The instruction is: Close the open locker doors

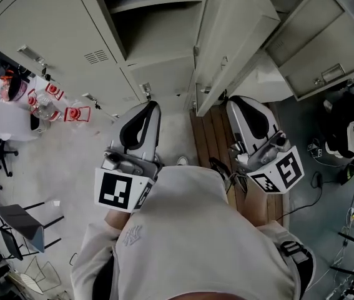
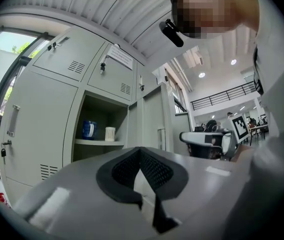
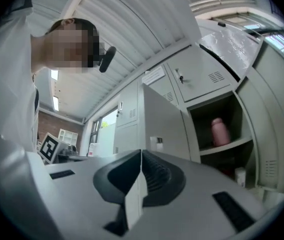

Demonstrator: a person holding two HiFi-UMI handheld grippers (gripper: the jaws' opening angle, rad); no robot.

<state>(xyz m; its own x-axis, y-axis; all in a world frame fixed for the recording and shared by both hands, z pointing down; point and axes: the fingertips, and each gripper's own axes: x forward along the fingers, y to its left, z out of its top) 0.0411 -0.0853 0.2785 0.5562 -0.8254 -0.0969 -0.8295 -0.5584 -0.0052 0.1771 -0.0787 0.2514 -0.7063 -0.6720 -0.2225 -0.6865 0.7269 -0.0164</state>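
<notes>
A bank of grey lockers fills the top of the head view. One locker door (image 1: 230, 39) stands open in the middle, swung out towards me, and a second open door (image 1: 323, 49) hangs at the right. My left gripper (image 1: 150, 107) is shut and empty, pointing at the open compartment left of the middle door. My right gripper (image 1: 235, 103) is shut and empty, just right of that door's lower edge. In the left gripper view the shut left gripper (image 2: 140, 152) faces a shelf with a blue mug (image 2: 88, 129) and a white cup (image 2: 110, 133). In the right gripper view the shut right gripper (image 3: 140, 154) faces the door (image 3: 164, 126) and a pink bottle (image 3: 217, 131).
Red-trimmed items (image 1: 52, 102) and a white table (image 1: 2, 117) stand at the left, with black chairs (image 1: 20, 227) below. A wooden floor strip (image 1: 217, 136) runs under the middle door. Bags and cables (image 1: 345, 142) lie at the right.
</notes>
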